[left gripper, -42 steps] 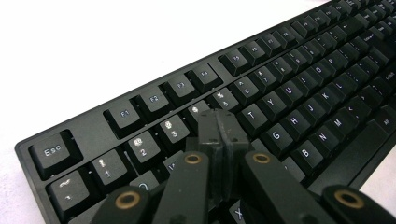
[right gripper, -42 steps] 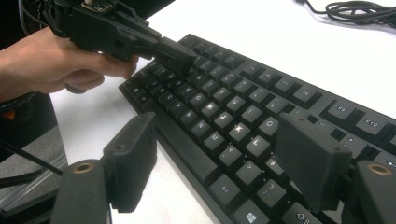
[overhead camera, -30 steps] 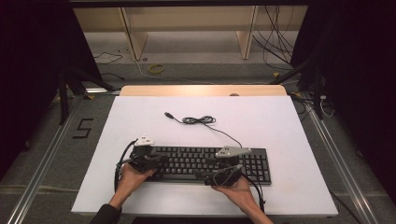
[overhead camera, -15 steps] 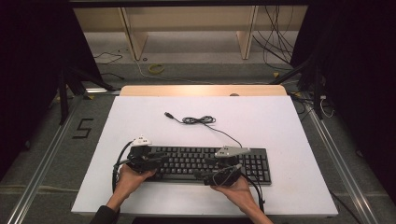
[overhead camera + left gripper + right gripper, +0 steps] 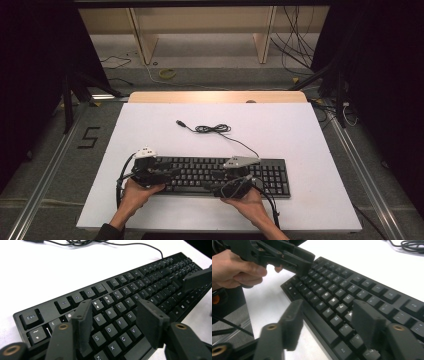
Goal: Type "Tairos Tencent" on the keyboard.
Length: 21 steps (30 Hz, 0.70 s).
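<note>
Left gripper (image 5: 113,326): jaws just opening, half apart over the keyboard (image 5: 130,297), holding nothing.
Right gripper (image 5: 329,325): jaws closing, empty, apparently clear of keys.
Risk: a low jaw could snag keycaps or shove the keyboard.

The keyboard (image 5: 220,176) was black all over, its keys carrying small white letters, and its cable (image 5: 212,129), coiled toward the far edge of the table, was black too. The table (image 5: 300,130) was plain white, with a strip of pale wood along its far edge. The left gripper (image 5: 165,173) was black with a white piece on top; the right gripper (image 5: 212,181) was black under a grey three-cornered plate. Brass-coloured rivets dotted the black jaws in both gripper views. The floor was grey.
</note>
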### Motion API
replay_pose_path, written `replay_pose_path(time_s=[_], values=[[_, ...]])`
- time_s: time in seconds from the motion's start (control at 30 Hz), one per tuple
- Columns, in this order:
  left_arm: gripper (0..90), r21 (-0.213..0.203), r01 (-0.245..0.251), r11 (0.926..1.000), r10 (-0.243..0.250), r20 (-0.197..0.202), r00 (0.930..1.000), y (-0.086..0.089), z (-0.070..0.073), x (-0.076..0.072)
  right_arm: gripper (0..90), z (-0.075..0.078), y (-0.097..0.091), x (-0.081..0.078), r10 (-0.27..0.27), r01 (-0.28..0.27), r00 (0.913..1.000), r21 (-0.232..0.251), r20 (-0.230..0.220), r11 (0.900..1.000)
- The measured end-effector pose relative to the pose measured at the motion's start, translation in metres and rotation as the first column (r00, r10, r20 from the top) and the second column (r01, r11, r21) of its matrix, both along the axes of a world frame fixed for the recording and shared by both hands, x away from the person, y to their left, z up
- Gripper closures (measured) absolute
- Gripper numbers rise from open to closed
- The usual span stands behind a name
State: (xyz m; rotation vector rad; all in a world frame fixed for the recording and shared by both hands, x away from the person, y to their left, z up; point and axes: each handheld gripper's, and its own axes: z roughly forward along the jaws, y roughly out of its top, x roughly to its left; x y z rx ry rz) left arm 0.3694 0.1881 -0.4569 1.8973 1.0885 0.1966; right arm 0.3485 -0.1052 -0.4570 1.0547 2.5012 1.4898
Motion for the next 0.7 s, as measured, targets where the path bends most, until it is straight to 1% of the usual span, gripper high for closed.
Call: replay_pose_path(time_s=[0.03,0.2,0.23,0.27,0.43,0.57,0.7], values=[[43.7,-0.006,0.002,1.0000,-0.002,0.004,1.0000,0.001,0.001,-0.001,47.8,-0.001,0.001,0.000,0.006,-0.006,1.0000,-0.001,0.005,1.0000],[41.0,-0.032,-0.002,0.9995,0.003,0.033,0.9995,0.004,0.003,-0.009,60.3,-0.003,0.010,0.002,0.013,-0.013,0.9999,-0.019,-0.006,0.9997],[40.5,-0.035,0.000,0.9994,0.001,0.038,0.9993,0.005,0.003,-0.010,62.9,-0.004,0.012,0.003,0.020,-0.020,0.9998,-0.025,0.003,0.9995],[40.4,-0.042,-0.001,0.9991,0.003,0.041,0.9992,0.005,0.003,-0.012,65.3,-0.005,0.013,0.003,0.022,-0.022,0.9998,-0.027,0.001,0.9994],[38.4,-0.050,0.003,0.9987,0.000,0.058,0.9983,0.008,0.003,-0.019,78.0,-0.009,0.024,0.006,0.033,-0.032,0.9994,-0.056,0.009,0.9979],[36.6,-0.070,-0.002,0.9976,0.007,0.069,0.9976,0.012,0.003,-0.025,85.4,-0.012,0.031,0.009,0.038,-0.037,0.9993,-0.082,0.007,0.9959],[34.2,-0.081,-0.001,0.9967,0.008,0.085,0.9963,0.015,0.002,-0.030,89.6,-0.017,0.037,0.011,0.042,-0.041,0.9991,-0.107,0.005,0.9934]])
